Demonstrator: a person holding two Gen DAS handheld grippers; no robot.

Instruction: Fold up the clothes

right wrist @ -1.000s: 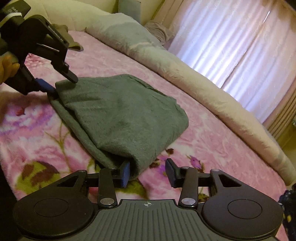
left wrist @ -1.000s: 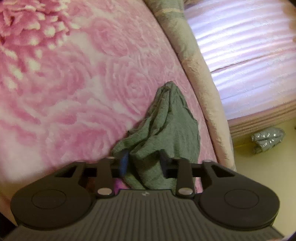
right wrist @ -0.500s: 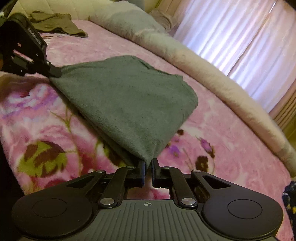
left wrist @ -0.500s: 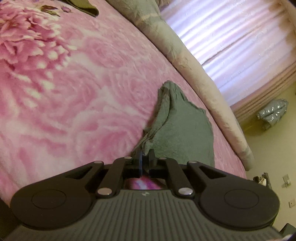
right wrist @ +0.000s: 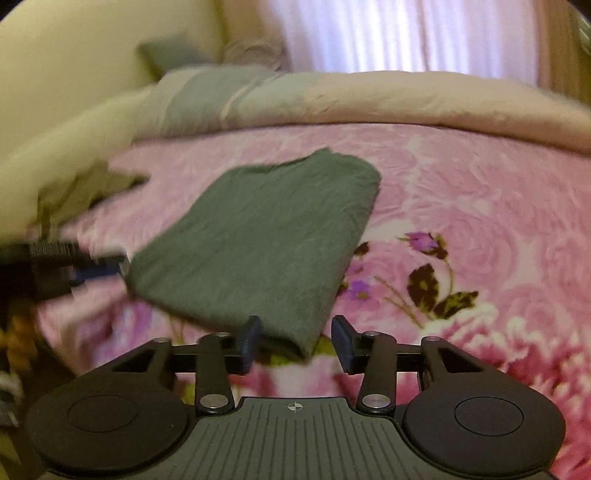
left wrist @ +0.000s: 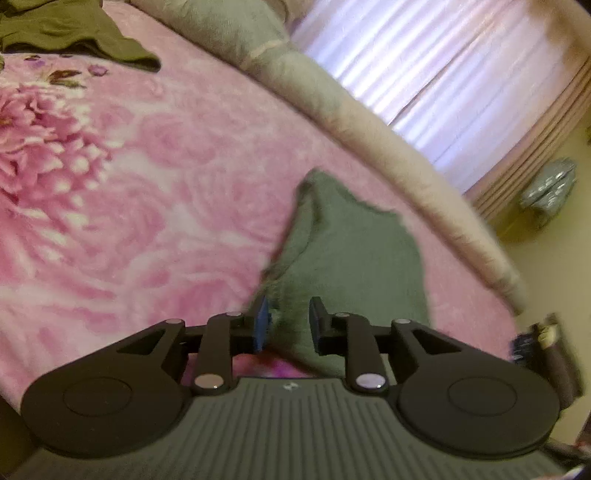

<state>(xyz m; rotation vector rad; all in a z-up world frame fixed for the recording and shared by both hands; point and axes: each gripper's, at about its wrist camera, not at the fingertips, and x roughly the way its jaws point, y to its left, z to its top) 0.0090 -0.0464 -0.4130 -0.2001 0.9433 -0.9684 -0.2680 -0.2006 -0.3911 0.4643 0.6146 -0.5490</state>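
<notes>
Both grippers opening over the bed

The left gripper (left wrist: 286, 319) and right gripper (right wrist: 297, 338) are angling downward, jaws just parting, pads pressing nothing

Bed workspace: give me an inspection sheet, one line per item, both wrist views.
Surface: pink floral plush blanket covering the bed.
Job's things: grey-green folded cloth garment lying flat on the blanket, near corner between the right tongs' fingers.
Clutter: olive-green crumpled garment at the far end; beige and grey rolled duvet along the far edge.
Grippers: left tongs and right tongs both open, jaws have just been opening, pads off the cloth.
Cables: nothing seen.
Surroundings: white pleated curtains; silvery crumpled bag on the floor.
</notes>
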